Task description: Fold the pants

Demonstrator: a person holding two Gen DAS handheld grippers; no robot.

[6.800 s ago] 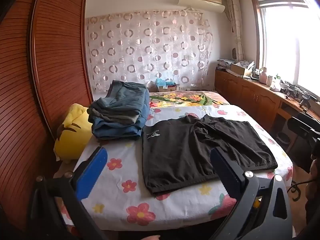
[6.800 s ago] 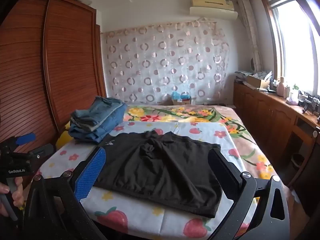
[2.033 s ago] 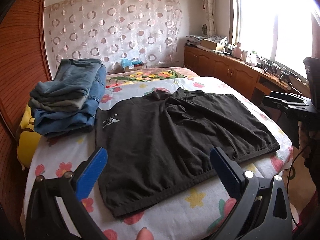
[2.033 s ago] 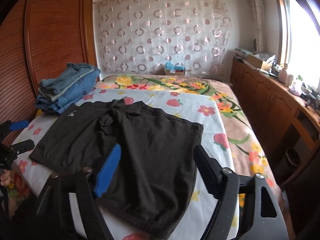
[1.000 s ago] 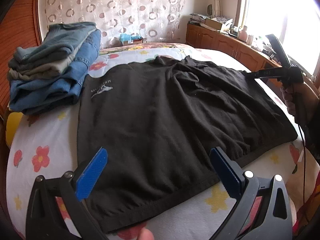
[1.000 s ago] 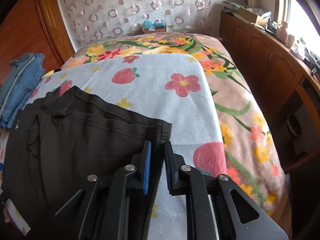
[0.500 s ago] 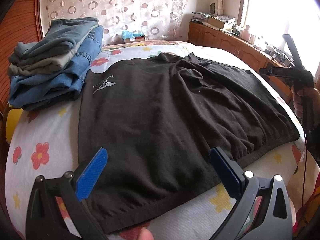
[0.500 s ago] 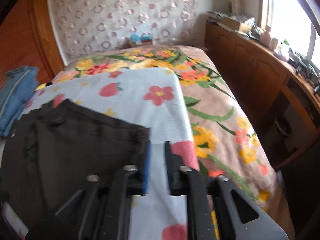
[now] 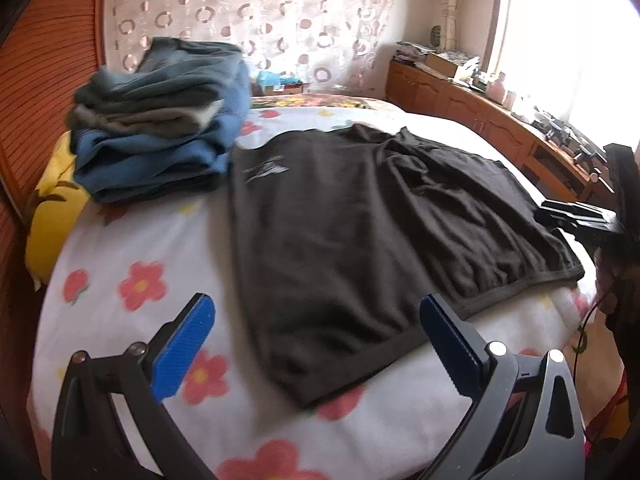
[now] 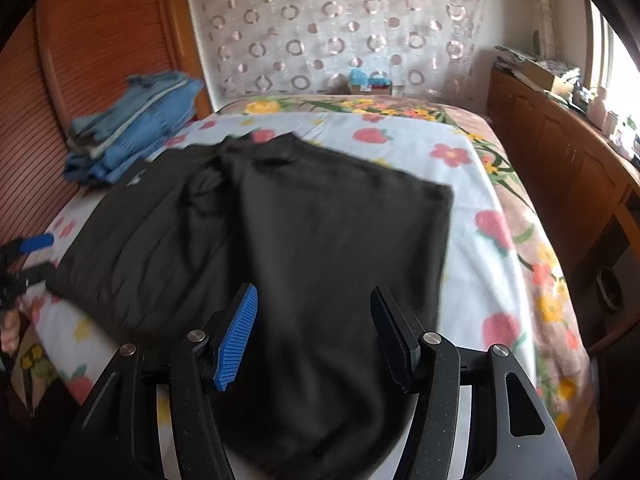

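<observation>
Containers: a small cardboard box (image 10: 370,87) stands at the far end of the bed against the curtain, with blue and teal items showing above its rim; what they are cannot be told.
Pants: black pants (image 9: 360,236) lie spread flat on the bed, a pale logo near the corner beside the jeans, a ribbed band along the near edge, soft creases around the middle.
Pants, right view: the same pants (image 10: 304,248) fill the centre, one straight edge on the window side, the near part hanging toward the camera.
Left gripper: the left gripper (image 9: 316,336) hovers over the near edge of the bed, jaws wide apart, nothing between the blue pads; the pants' hem lies below the gap.
Right gripper: the right gripper (image 10: 314,332) is above the dark cloth, jaws opening; the pads press on nothing.
Stack: folded blue jeans (image 9: 160,120) are piled just beside the pants, on the side by the wooden wall.
Cushion: a yellow cushion (image 9: 52,216) is wedged between the bed and the wooden panelling.
Surface: a bed with a white, flower-printed sheet (image 9: 132,280); a flowered coverlet (image 10: 532,256) shows on the far and window sides.
Room: a curtain (image 10: 340,24) with ring patterns, wooden cabinets (image 9: 480,116) with clutter under a bright window.
</observation>
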